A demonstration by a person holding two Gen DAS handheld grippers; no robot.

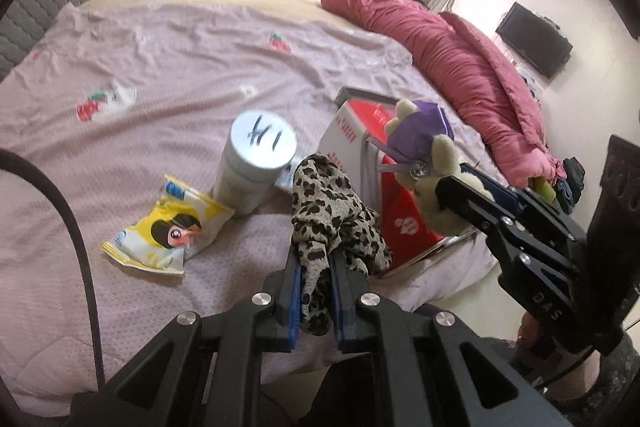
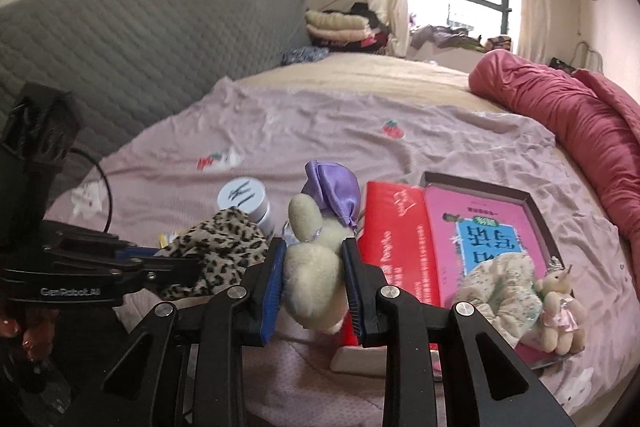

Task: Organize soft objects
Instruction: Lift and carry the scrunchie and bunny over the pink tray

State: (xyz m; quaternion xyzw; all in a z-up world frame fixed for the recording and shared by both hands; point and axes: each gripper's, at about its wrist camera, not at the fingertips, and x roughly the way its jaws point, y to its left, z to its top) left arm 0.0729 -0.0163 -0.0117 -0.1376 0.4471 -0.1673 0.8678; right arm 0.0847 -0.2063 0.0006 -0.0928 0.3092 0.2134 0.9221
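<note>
My left gripper (image 1: 316, 263) is shut on a leopard-print cloth (image 1: 332, 211), held up over the pink bedsheet. In the right wrist view the same cloth (image 2: 220, 243) hangs from the left gripper (image 2: 160, 253) at the left. My right gripper (image 2: 312, 251) is shut on a cream plush toy (image 2: 316, 267) with purple satin clothing, its pads pressing the body. From the left wrist view, the right gripper (image 1: 444, 187) holds that plush toy (image 1: 420, 131) above an open red box (image 1: 360, 115). The box (image 2: 536, 211) holds a floral cloth (image 2: 500, 279) and a small bear in pink (image 2: 560, 307).
A white jar (image 1: 256, 163) with a marked lid and a yellow snack packet (image 1: 164, 227) lie on the sheet left of the box. A rolled pink quilt (image 1: 460, 59) runs along the bed's right side. A grey padded headboard (image 2: 120, 39) is at the left.
</note>
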